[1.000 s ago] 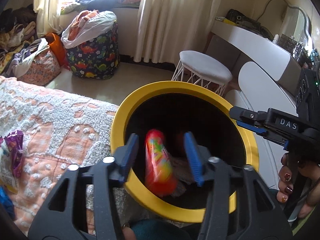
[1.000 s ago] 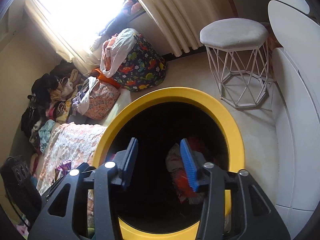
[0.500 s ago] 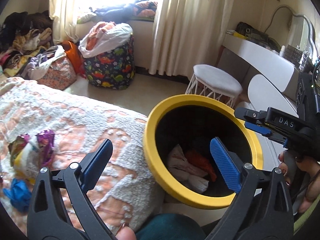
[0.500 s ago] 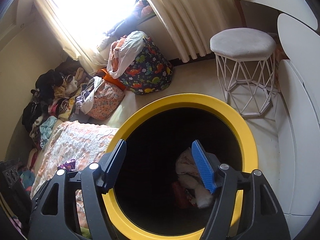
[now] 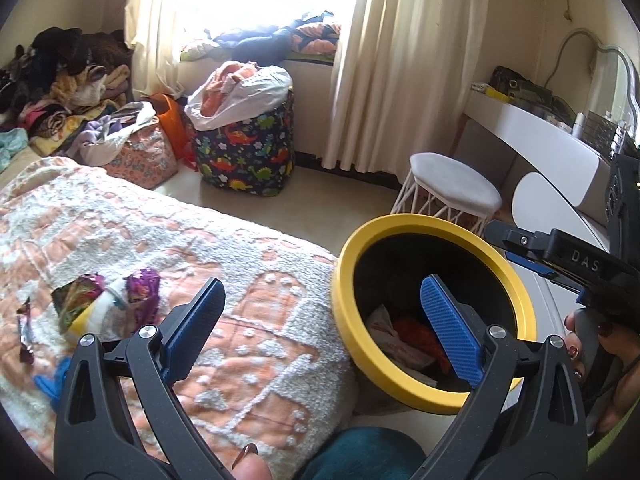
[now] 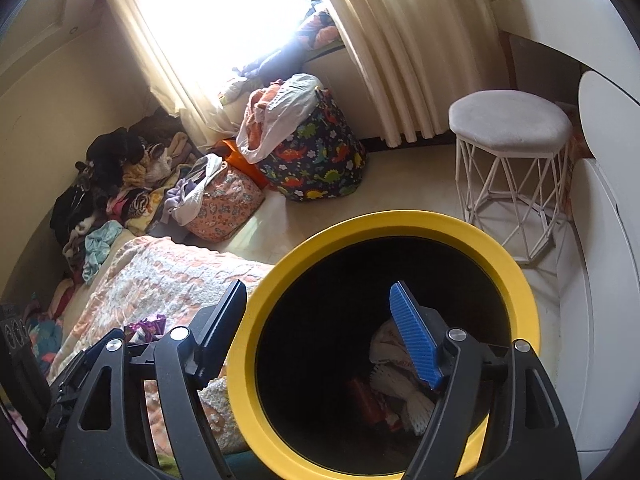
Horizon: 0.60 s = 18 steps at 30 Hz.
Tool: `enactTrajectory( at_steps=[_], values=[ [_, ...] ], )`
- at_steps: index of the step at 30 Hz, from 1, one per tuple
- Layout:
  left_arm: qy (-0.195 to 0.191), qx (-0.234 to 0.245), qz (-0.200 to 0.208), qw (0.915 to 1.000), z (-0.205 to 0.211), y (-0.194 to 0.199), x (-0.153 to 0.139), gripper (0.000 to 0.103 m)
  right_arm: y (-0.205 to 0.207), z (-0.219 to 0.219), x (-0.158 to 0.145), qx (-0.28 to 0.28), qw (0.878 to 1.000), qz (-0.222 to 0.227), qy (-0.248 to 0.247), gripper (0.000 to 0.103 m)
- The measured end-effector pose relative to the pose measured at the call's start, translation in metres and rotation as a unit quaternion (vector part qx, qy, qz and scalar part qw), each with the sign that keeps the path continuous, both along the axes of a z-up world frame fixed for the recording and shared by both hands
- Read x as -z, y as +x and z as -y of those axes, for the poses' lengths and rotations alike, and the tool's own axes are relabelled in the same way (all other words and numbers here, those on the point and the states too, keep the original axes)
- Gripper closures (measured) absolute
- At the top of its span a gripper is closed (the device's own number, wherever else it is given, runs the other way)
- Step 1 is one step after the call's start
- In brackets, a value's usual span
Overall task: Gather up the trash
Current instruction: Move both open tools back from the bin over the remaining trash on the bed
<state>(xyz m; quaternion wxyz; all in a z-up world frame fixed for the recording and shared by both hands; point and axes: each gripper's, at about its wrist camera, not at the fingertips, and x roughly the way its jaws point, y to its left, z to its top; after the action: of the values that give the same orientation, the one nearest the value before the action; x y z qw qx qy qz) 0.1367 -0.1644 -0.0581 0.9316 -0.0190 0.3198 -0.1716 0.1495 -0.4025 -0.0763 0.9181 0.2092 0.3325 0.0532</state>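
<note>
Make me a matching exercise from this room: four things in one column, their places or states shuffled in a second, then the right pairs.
Things
1. bin
2. wrappers
3. stool
4. left claw

Places or states
A. lying on the bedspread
B. open, holding nothing
C. beside the bed, with trash inside
D. on the floor by the curtain

Pairs: 1-C, 2-A, 3-D, 4-B

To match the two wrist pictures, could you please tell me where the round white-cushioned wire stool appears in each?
Left wrist: the white-cushioned wire stool is right of centre, just behind the yellow-rimmed black bin.
Right wrist: the stool is upper right, beyond the bin.
Shared landmark: dinosaur-print fabric basket.
</note>
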Motion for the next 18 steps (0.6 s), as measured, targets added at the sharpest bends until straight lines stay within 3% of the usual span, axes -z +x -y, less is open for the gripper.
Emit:
enactTrajectory(
  at_steps=[18],
  values=[
    [-0.019, -0.060, 0.023, 0.9977, -0.059, -0.010, -0.017, 0.013, -0.010, -0.060, -0.029, -0.065, 0.996, 0.060, -0.014, 0.031]
  ],
)
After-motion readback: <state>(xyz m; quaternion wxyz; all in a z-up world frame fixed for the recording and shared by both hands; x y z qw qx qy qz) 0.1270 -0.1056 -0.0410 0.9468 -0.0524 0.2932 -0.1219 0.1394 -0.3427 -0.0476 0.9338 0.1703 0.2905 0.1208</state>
